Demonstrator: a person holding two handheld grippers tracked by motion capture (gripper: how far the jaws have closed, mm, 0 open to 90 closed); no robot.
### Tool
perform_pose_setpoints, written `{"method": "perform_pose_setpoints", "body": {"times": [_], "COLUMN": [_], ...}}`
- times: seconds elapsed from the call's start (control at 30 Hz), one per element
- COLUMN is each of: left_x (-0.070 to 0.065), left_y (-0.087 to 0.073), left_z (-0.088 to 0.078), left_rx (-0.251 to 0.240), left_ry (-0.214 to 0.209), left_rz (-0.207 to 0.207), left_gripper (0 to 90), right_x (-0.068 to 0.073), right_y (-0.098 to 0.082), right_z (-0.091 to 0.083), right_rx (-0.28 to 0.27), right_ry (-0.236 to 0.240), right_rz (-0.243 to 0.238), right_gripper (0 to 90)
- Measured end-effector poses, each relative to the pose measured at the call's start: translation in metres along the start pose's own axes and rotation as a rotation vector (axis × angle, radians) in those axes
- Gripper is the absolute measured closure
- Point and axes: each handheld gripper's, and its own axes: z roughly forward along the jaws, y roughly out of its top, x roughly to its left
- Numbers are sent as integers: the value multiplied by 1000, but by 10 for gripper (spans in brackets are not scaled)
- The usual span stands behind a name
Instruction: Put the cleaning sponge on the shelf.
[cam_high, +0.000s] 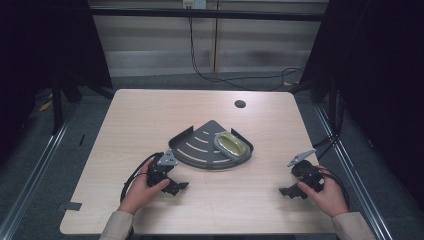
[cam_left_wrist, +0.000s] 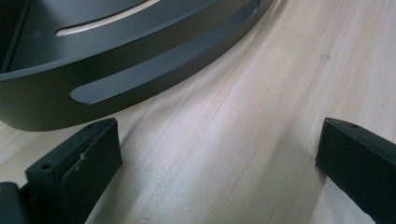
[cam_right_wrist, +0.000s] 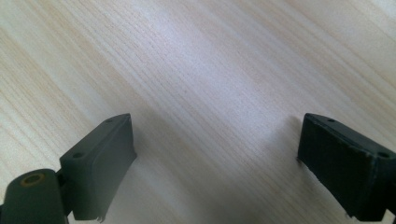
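A: Logging status. The dark corner tray (cam_high: 200, 150) is lying near the middle of the bench (cam_high: 150, 110), and the oval dish with the yellowish inside (cam_high: 231, 145) is sitting in the tray's right part, against the curved rim. By my reading the placing looks done — nothing is being carried, and both hands are resting low at the near edge.

B: Noting the fingers. The left gripper (cam_high: 177, 186) is standing wide open, its fingers (cam_left_wrist: 88, 158) gripping nothing, with bare bench between them; the tray's curved wall (cam_left_wrist: 140, 79) is lying just beyond the left finger — near, whether touching I cannot tell.

A: And the right gripper (cam_high: 289, 192)?

B: Also wide open, well apart from the tray. Its fingers (cam_right_wrist: 105, 158) are hovering over plain wood, holding nothing.

A: Remaining, as I am judging it: little, if anything.
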Motion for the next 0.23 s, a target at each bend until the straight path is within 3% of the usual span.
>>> {"method": "perform_pose_setpoints", "body": {"times": [0.23], "left_x": [0], "left_y": [0], "left_z": [0], "left_rx": [0], "left_ry": [0], "left_rz": [-1], "left_gripper": [0], "right_x": [0], "right_y": [-2], "right_z": [0], "right_rx": [-17], "right_ry": [-3], "right_rz": [4], "right_gripper": [98]}}
